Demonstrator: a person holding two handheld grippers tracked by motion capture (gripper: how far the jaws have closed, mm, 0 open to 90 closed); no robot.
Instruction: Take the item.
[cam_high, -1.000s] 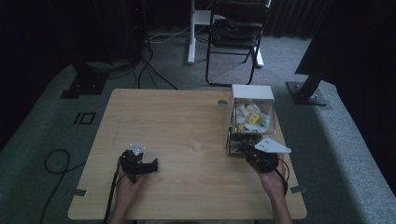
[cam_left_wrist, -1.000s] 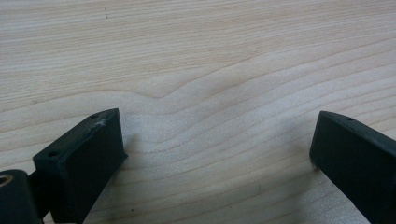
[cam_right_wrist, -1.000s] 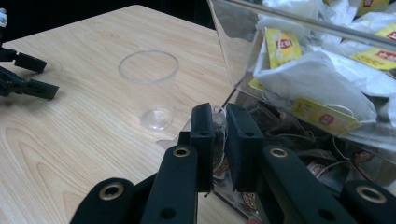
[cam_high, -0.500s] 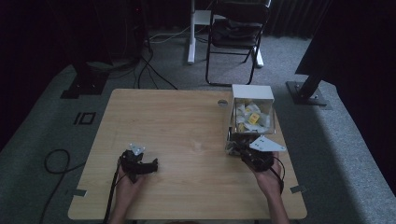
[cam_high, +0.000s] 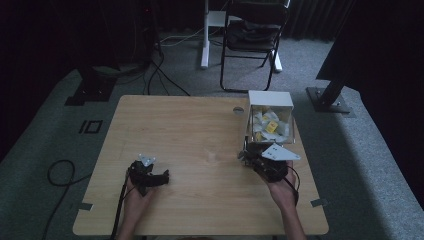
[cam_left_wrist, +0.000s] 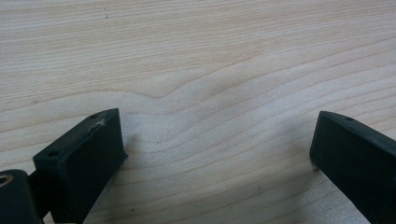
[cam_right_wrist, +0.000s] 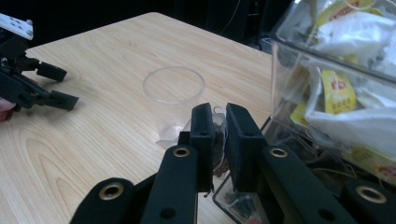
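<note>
My right gripper (cam_right_wrist: 215, 122), jaws clamped on a tea bag (cam_right_wrist: 218, 140) at the mouth of the clear box (cam_right_wrist: 327, 88), has the clear cup (cam_right_wrist: 173, 100) just ahead-left on the worktop (cam_high: 190, 130); left gripper (cam_high: 159, 178) jaws apart, idle, farther off.

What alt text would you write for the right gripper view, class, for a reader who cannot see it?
The right gripper pinches a tea bag between nearly shut black jaws, beside a clear box of tea bags, with an empty clear plastic cup just beyond on the wooden table.
</note>
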